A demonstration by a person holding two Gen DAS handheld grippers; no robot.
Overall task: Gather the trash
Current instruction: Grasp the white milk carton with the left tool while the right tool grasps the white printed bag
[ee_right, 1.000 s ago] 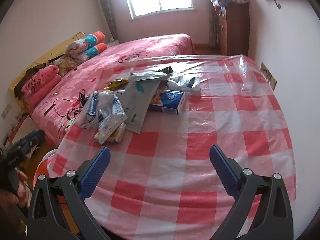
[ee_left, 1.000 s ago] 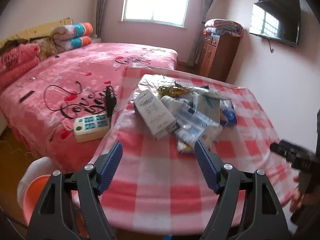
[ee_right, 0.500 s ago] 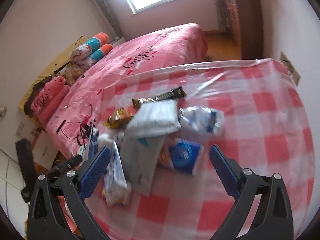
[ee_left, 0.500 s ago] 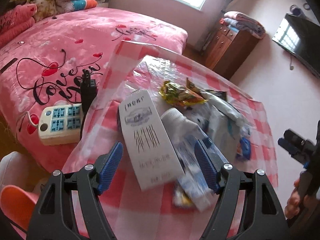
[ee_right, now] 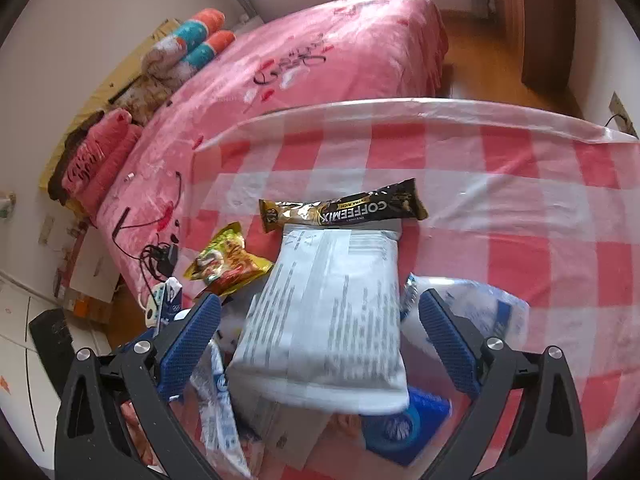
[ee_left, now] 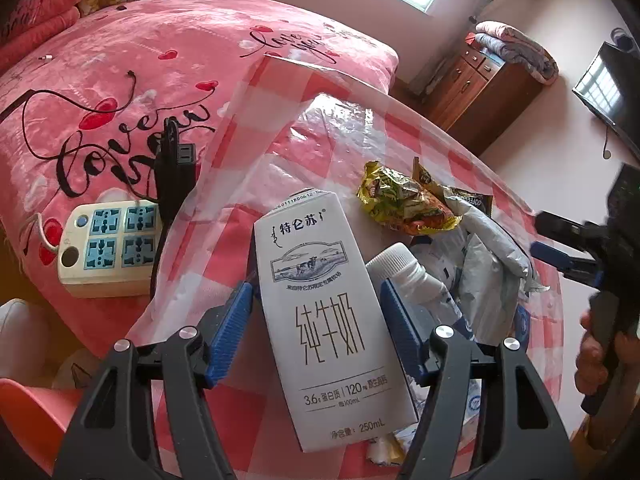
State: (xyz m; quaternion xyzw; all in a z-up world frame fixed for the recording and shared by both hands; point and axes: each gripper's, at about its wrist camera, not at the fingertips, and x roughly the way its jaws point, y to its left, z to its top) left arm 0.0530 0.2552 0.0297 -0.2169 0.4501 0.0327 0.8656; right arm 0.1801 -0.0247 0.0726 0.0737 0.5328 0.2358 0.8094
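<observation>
Milk carton: lay flat on worktop amid trash pile, between left gripper fingers, closing, not yet pressing. Best squared to long sides, clear of neighbouring bottle. Right gripper: open over grey packet.

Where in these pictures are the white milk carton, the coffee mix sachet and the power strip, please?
milk carton (ee_left: 320, 320): left wrist view, middle of its printed front face.
coffee mix sachet (ee_right: 344, 209): right wrist view, middle of the dark wrapper.
power strip (ee_left: 108, 240): left wrist view, top face among the blue sockets.
</observation>
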